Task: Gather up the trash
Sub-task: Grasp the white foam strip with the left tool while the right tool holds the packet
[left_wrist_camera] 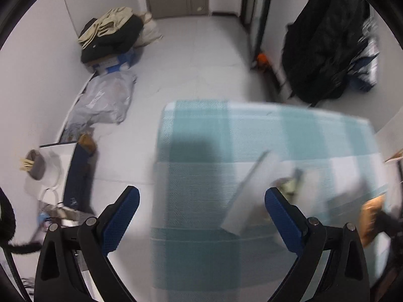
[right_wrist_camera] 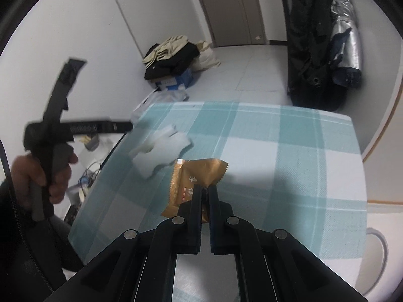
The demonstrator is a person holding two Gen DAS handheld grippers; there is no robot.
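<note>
The right tongs (right_wrist_camera: 206,188) are pinched shut on the near part of a golden-brown snack wrapper (right_wrist_camera: 194,176), which is over the table (right_wrist_camera: 289,151), a surface covered in a teal and white checked cloth. The wrapper's long axis runs from the tongs away and slightly to the right, its serrated far edge pointing toward the far right corner of the table; whether it rests on the cloth or is just clear of it cannot be told. Just beyond its left corner is a crumpled white tissue (right_wrist_camera: 161,151), blurred, near the table's left edge.

Only the right wrist view shows the person's left hand (right_wrist_camera: 42,176) gripping the handle of the other tool, off the left side of the table.

The left wrist view shows the left tongs (left_wrist_camera: 201,201) standing wide apart with nothing between the blue pads (left_wrist_camera: 126,216), over the same table. Here the white tissue (left_wrist_camera: 249,193) appears as a smeared pale shape just left of the right finger, and an orange-brown patch (left_wrist_camera: 370,216) at the far right edge may be the wrapper, too blurred to be sure. This view alone shows the floor clutter on the left: a grey plastic bag (left_wrist_camera: 105,100), a white paper bag (left_wrist_camera: 58,166), and a dark blue box (left_wrist_camera: 78,176). Both views show a pile of clothes (right_wrist_camera: 171,55) on a box by the wall and a black bag (right_wrist_camera: 312,50) at the right.
</note>
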